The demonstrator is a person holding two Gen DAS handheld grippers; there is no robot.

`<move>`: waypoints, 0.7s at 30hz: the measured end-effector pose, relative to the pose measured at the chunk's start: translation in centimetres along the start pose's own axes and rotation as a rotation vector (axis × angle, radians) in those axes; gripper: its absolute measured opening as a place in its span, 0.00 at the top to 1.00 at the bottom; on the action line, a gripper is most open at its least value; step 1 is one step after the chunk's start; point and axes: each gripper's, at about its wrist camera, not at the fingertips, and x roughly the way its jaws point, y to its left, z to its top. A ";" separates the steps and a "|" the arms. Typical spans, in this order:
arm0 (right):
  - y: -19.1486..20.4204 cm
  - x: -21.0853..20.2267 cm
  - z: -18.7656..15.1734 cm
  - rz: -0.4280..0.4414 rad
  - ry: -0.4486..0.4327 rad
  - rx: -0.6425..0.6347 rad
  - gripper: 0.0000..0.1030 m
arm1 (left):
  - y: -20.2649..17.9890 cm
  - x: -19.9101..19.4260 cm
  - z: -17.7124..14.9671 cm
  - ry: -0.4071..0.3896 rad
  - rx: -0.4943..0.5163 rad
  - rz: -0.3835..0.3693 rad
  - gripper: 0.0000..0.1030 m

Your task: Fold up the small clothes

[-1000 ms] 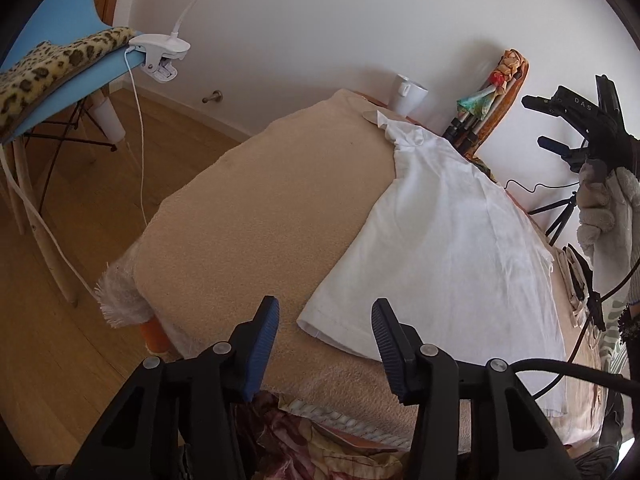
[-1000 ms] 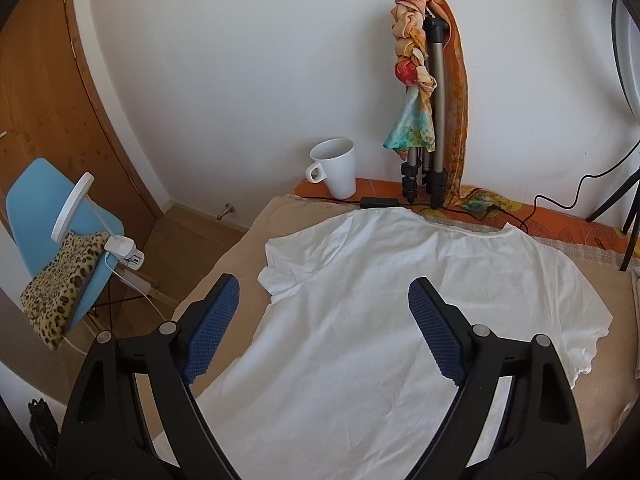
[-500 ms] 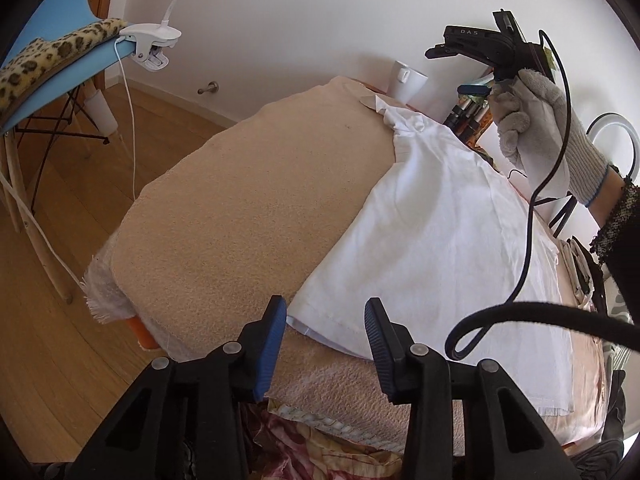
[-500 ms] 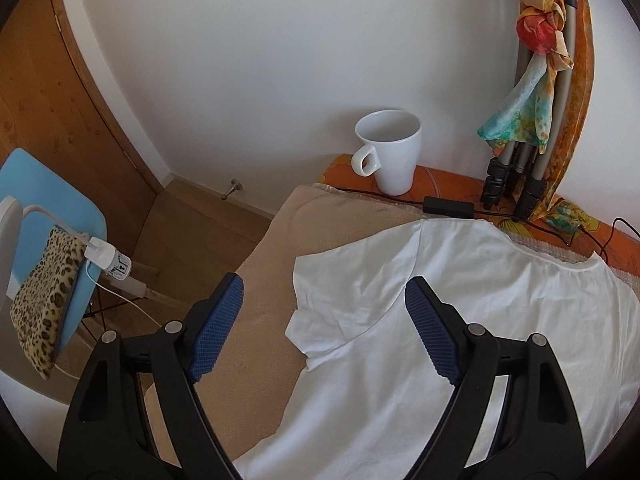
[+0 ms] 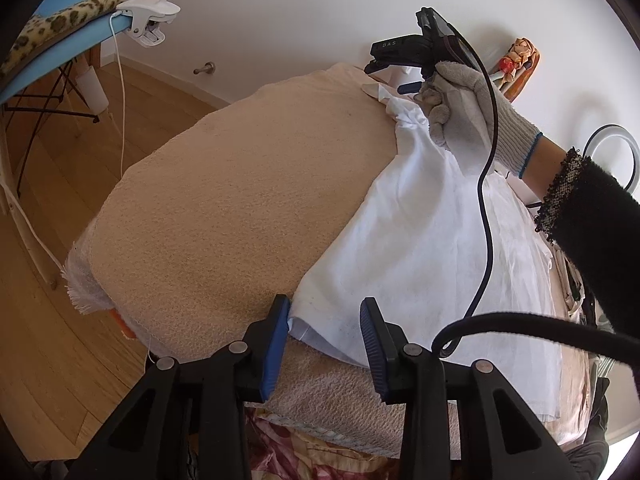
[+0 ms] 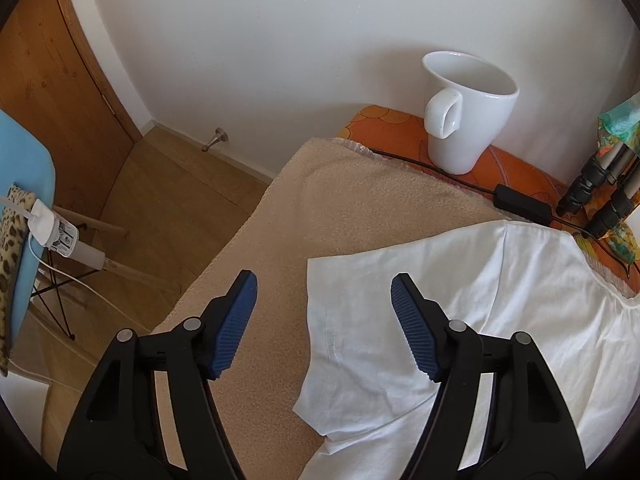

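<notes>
A small white T-shirt (image 5: 424, 240) lies flat on a beige towel (image 5: 240, 208) covering the table. My left gripper (image 5: 324, 344) is open, its jaws standing either side of the shirt's bottom hem corner, just above it. My right gripper (image 6: 324, 312) is open over the shirt's sleeve (image 6: 360, 320), jaws spread wide around the sleeve edge. In the left wrist view the right gripper (image 5: 394, 74) shows at the far end, held by a gloved hand (image 5: 468, 108) above the sleeve.
A white mug (image 6: 464, 108) stands on an orange cloth (image 6: 384, 128) by the wall. Tripod legs (image 6: 596, 192) and a black cable box (image 6: 520, 204) sit behind the shirt. A blue chair (image 5: 52, 52) with a leopard cloth and clip lamp stands left on the wood floor.
My right gripper has moved forward and down to the sleeve at the far end. My left gripper has come closer to the hem corner. Both stayed open.
</notes>
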 end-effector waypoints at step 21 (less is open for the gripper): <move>2.0 2.1 -0.2 -0.204 0.009 -0.180 0.93 | -0.4 -0.7 0.3 -0.044 0.026 -0.045 1.00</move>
